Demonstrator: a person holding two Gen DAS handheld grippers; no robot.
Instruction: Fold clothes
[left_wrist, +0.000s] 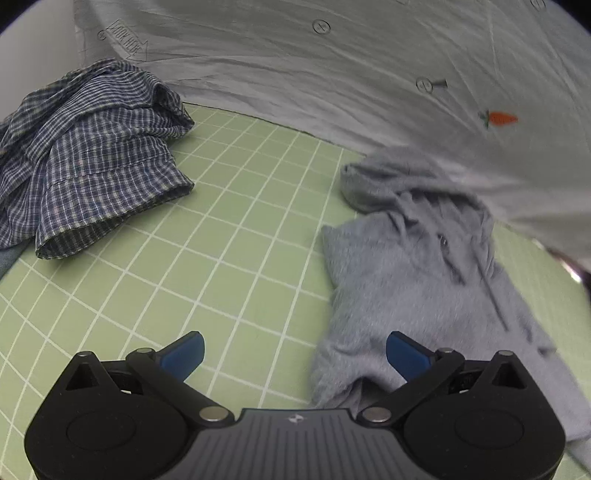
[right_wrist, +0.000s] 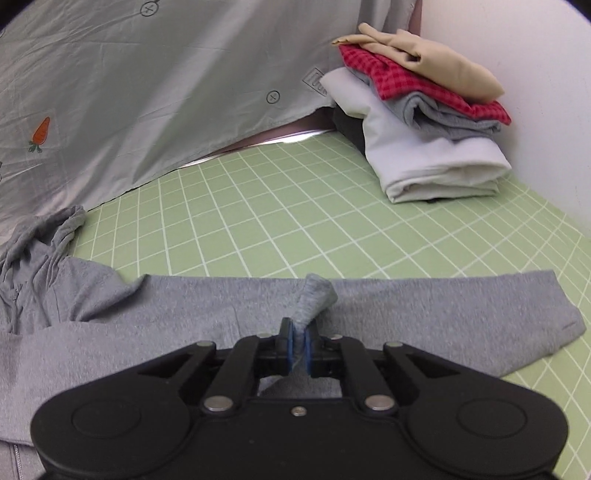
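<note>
Right tongs (right_wrist: 298, 341) nearest lens: blue pads pinched tight on raised fold of grey hoodie (right_wrist: 236, 314), fabric bunched up between them. Hoodie lies spread on green grid worktop (right_wrist: 295, 206), sleeve stretched toward right edge. Left tongs (left_wrist: 294, 352) spread wide, nothing between, above worktop just beside hoodie body. Crumpled blue check shirt (left_wrist: 85, 155) at far left of worktop. Folded stack (right_wrist: 428, 122) at far right corner by wall. Grey printed sheet (right_wrist: 147, 92) hangs along far edge.

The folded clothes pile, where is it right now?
In the right wrist view, the folded clothes pile sits upper right on the green grid mat, against the white wall.
</note>
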